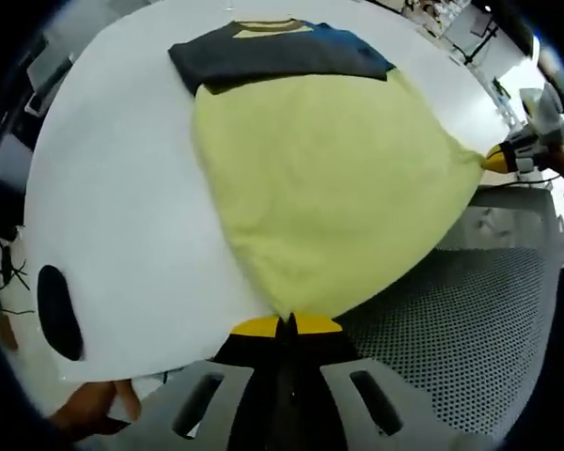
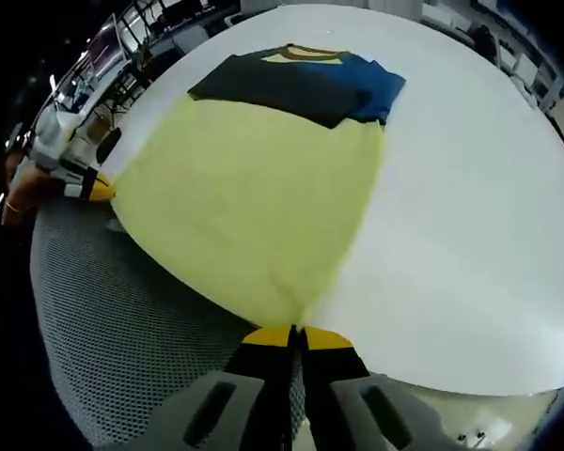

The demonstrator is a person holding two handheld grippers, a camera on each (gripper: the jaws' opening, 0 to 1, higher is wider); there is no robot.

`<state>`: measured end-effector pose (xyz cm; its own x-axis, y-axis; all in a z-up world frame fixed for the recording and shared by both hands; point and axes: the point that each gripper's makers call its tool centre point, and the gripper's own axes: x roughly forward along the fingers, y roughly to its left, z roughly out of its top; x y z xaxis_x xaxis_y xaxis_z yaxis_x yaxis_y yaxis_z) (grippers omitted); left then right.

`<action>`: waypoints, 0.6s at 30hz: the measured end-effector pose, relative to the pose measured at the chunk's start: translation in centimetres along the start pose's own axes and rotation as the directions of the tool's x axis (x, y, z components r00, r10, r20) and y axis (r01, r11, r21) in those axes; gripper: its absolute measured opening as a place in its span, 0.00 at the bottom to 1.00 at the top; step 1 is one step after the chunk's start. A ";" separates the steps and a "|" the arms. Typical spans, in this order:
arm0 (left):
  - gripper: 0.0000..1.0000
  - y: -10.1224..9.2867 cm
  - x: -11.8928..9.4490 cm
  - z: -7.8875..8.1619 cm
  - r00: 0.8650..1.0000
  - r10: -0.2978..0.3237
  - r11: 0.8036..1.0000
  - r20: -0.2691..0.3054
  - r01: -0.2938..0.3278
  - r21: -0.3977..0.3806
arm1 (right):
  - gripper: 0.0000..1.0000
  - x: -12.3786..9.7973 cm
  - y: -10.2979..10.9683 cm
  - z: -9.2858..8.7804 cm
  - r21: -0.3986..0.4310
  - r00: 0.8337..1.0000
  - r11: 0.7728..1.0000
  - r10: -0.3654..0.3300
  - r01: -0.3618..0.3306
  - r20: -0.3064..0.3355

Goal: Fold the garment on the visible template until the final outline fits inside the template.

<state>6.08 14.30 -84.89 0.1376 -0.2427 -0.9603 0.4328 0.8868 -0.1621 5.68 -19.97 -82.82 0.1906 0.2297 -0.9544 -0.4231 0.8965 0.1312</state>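
Both claws pinch the bottom corners of the shirt, ready to fold it up the white template.

The left gripper (image 1: 287, 324) and right gripper (image 2: 296, 334) are each closed on a near hem corner of the yellow shirt (image 1: 329, 188), which lies on the template (image 1: 122, 207), its dark sleeves already folded in at the far end. If either pinch slips or the hands lift unevenly, the fold could skew and spill past the template onto the perforated mat (image 1: 461, 319). No containers are present.

Grey perforated mat (image 1: 470, 319) beside the white sheet's edge. Cluttered desks (image 2: 122, 47) far behind, too blurred to make out.
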 end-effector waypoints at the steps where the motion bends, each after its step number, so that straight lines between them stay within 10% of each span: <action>1: 0.02 0.1 -0.2 0.4 1.000 0.007 1.000 0.022 -0.007 -0.007 | 0.00 -0.2 -0.1 0.4 0.002 1.000 1.000 -0.002 0.002 0.018; 18: 0.01 1.4 -3.3 5.7 0.978 0.045 0.997 0.206 -0.031 -0.071 | 0.00 -2.9 -1.4 5.0 0.013 0.981 0.999 -0.039 0.037 0.190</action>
<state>11.27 14.11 -80.67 0.3375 -0.2782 -0.8993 0.3641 0.9196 -0.1478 10.18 -20.04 -78.88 0.3718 0.2624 -0.8904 -0.4043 0.9093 0.0991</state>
